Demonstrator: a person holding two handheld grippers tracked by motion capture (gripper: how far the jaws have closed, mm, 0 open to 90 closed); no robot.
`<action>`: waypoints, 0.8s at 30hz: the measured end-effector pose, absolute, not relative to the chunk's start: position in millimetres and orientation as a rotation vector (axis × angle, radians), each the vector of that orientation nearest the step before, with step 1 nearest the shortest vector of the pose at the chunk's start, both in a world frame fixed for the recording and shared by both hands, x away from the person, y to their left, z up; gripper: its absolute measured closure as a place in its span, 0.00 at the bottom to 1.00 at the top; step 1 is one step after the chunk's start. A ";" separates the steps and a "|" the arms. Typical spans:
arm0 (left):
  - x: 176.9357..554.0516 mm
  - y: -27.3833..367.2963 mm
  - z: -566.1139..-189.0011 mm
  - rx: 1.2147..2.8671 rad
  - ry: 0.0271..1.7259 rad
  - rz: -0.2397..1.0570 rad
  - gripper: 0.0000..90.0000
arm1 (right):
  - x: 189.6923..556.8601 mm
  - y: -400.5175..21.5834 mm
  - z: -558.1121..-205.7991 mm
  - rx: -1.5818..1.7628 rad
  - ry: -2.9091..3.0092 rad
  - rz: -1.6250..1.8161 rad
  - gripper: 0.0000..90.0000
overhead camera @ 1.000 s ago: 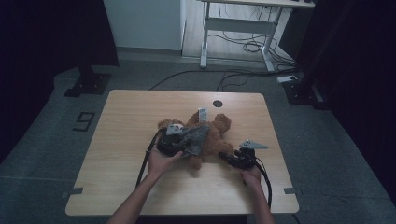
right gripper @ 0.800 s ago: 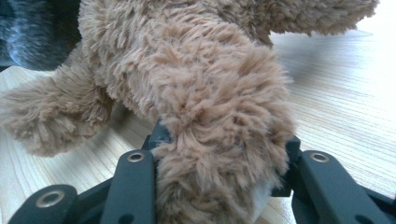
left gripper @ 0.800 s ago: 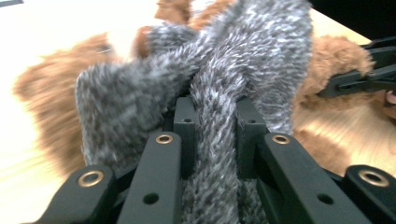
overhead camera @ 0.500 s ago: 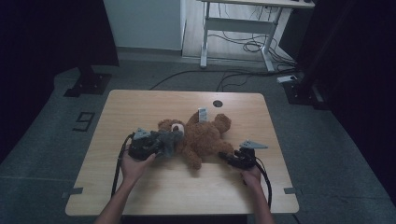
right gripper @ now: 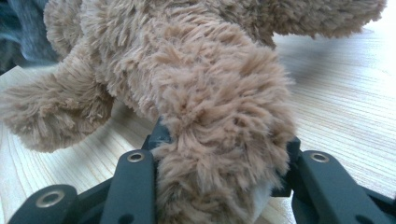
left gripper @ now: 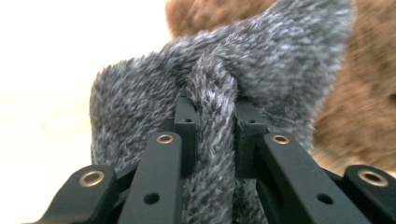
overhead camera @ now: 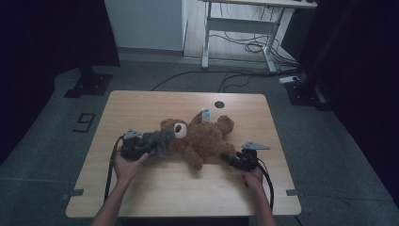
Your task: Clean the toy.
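A brown teddy bear (overhead camera: 204, 139) lies on its back in the middle of the wooden table (overhead camera: 141, 106). A grey fuzzy garment (overhead camera: 159, 140) bunches beside the bear's head. My left gripper (overhead camera: 143, 147) is shut on it. In the left gripper view the jaws pinch a fold of the grey garment (left gripper: 215, 88), with the bear (left gripper: 369, 102) behind. My right gripper (overhead camera: 231, 160) sits at the bear's lower right and is shut on a leg. In the right gripper view that leg (right gripper: 219, 121) bulges between the jaws.
A white tag (overhead camera: 205, 114) sticks up by the bear's arm, and a round cable hole (overhead camera: 219, 104) lies behind it. Beyond the table stand a white desk frame (overhead camera: 235, 28) and floor cables (overhead camera: 235, 77). Bare tabletop (overhead camera: 188, 193) lies in front of the bear.
My left gripper has moved left with the grey garment, drawing it off the bear's body to beside the head. The right gripper has stayed put on the leg.
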State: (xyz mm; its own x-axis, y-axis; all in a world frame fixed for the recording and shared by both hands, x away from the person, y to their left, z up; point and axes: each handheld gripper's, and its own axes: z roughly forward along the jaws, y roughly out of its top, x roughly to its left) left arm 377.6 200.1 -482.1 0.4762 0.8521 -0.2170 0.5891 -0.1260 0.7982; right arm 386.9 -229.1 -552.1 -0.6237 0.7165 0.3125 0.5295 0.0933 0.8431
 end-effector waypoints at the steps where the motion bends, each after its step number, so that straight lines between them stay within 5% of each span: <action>1: 376.5 195.6 -475.6 1.826 1.190 0.376 0.84 | 386.9 -229.1 -552.1 1.264 2.183 1.555 0.63; 14: 383.5 93.8 -446.2 1.910 0.938 0.285 0.83 | 386.7 -229.1 -552.3 1.265 2.193 1.556 0.64; 24: 393.2 21.1 -466.8 2.046 0.901 0.258 0.83 | 386.2 -229.1 -552.7 1.263 2.195 1.556 0.64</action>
